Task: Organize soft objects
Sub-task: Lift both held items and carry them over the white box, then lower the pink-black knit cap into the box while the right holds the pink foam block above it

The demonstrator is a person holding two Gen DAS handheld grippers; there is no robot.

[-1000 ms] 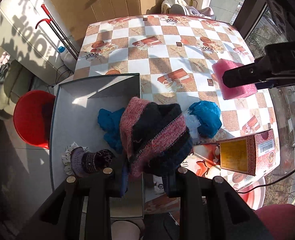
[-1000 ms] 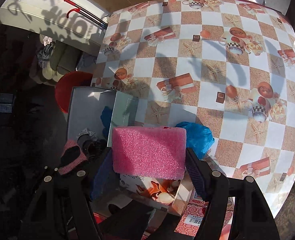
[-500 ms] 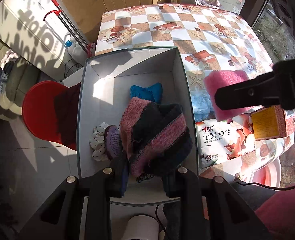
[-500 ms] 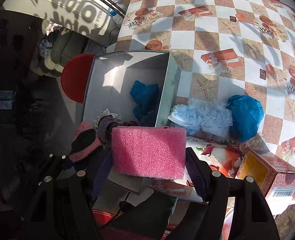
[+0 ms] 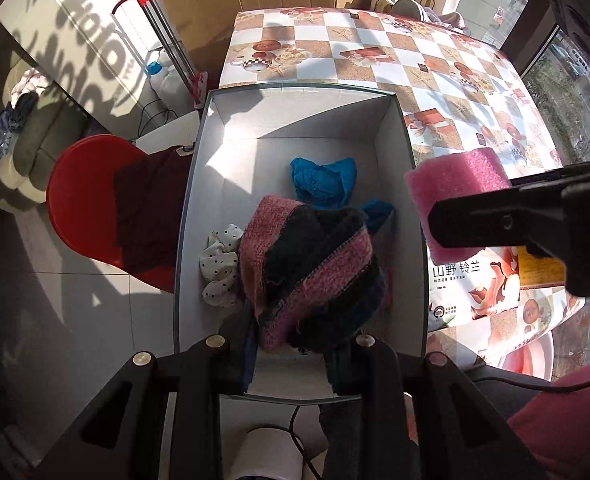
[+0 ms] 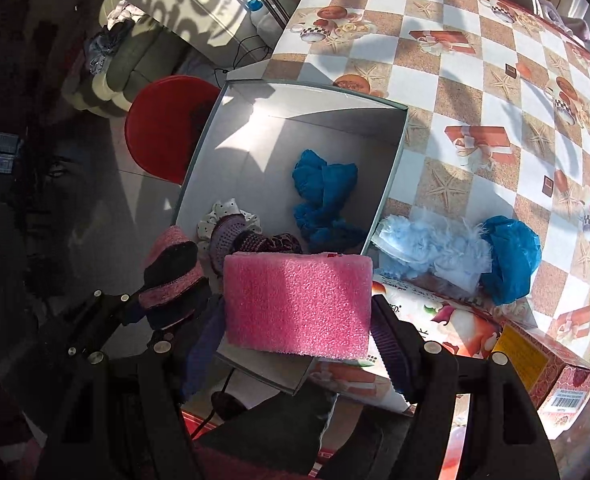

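Observation:
My left gripper is shut on a pink-and-black knitted scarf, held over the open grey box; the same scarf shows at the left in the right wrist view. Inside the box lie a blue cloth, a white dotted scrunchie and a purple knitted piece. My right gripper is shut on a pink foam block, just over the box's right near corner; the block appears right of the box in the left wrist view. A pale blue fluffy item and a blue bag lie on the table.
The checkered table stretches behind the box. Printed cartons lie at its near right edge. A red stool with a dark cloth stands left of the box, a mop leans by the wall.
Both grippers have moved left from over the table to over the box, carrying the scarf and the foam block. The box now fills the middle of both views.

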